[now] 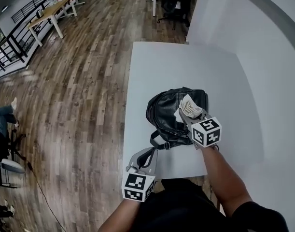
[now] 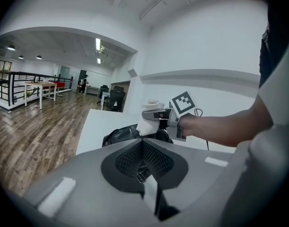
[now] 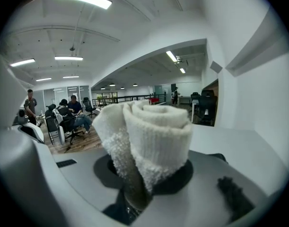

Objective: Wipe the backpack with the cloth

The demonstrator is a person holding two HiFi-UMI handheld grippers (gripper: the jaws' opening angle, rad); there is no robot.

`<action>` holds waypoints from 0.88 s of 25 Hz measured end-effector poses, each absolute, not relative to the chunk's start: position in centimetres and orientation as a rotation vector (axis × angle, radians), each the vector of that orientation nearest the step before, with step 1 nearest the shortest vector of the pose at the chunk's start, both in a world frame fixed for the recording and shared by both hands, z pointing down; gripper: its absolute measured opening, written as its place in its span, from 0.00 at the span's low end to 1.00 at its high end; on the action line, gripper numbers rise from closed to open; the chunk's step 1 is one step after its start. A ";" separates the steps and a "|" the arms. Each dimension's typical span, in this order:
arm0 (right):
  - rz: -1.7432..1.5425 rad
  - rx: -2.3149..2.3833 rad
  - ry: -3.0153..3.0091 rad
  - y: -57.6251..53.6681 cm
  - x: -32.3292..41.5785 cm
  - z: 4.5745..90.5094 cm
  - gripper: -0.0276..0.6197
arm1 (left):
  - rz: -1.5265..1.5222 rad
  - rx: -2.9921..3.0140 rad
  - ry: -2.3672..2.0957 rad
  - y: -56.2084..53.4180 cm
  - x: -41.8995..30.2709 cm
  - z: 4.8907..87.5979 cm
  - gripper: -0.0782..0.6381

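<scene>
A black backpack lies flat on the white table, with a strap trailing toward the near edge. My right gripper hovers over the bag's right half, shut on a rolled white cloth. That cloth fills the right gripper view and hides the right gripper tips. My left gripper sits at the table's near edge, just short of the strap. In its own view the left gripper is shut with nothing seen in it, and the backpack, the cloth and the right gripper lie beyond.
A white wall runs along the table's right side. Wooden floor lies to the left. Office chairs stand past the table's far end, and a wooden desk at far left. Seated people are in the background.
</scene>
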State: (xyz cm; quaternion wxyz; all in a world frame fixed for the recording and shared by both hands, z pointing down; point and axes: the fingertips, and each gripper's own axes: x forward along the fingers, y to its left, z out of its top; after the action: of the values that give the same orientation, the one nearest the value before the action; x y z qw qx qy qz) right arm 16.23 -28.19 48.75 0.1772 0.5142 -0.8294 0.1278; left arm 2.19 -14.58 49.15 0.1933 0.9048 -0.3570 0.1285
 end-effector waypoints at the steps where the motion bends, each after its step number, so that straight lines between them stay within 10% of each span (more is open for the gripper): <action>1: 0.351 1.435 -2.349 -29.4 15.9 49.2 0.18 | 0.358 2.523 -1.019 -15.0 2.1 49.4 0.12; 22: 0.392 1.296 -2.333 -40.3 11.9 56.6 0.18 | 0.441 2.401 -1.087 -17.4 0.9 53.1 0.12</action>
State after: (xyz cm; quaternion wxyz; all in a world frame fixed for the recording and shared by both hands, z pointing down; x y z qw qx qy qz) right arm 11.92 -40.31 56.57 0.2203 0.4686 -0.8437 0.1417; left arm 0.86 -17.42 53.07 0.2329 0.8738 -0.3955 0.1604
